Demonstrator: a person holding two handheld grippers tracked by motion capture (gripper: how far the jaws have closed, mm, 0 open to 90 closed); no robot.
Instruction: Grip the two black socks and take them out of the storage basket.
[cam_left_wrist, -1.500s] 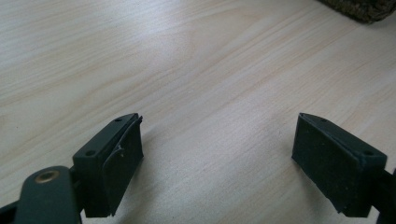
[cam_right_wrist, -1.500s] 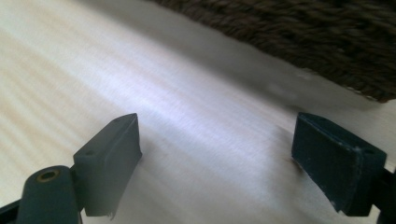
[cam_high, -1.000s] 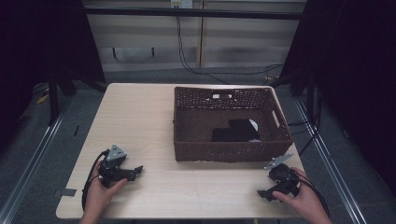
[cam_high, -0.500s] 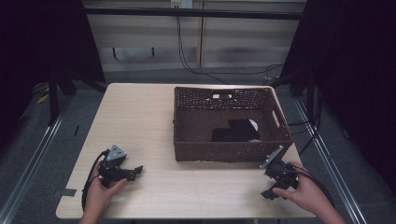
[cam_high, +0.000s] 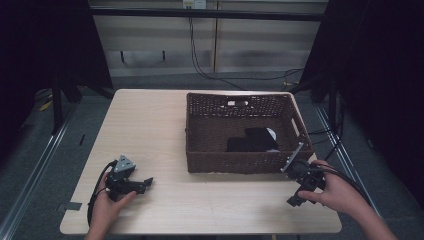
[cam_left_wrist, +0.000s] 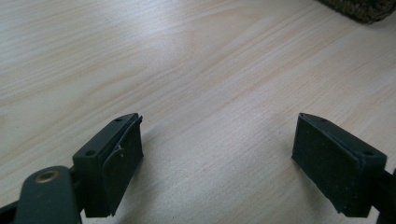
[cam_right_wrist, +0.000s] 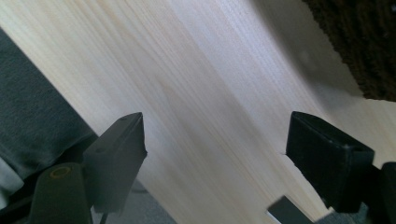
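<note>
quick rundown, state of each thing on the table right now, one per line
left tool: open, holding nothing, low over the bare table.
right tool: open, holding nothing, tilted at the table's near right edge, beside the basket.
basket: upright on the table, open-topped, apart from both tools.
dark item: lying inside the basket on its floor; what it is cannot be told.
table: bare wood left of the basket.

no text, label, brand, number or sign can be read in any view. a small white patch on the far wall of the wicker basket (cam_high: 240, 103) is too small and blurred to make out.
</note>
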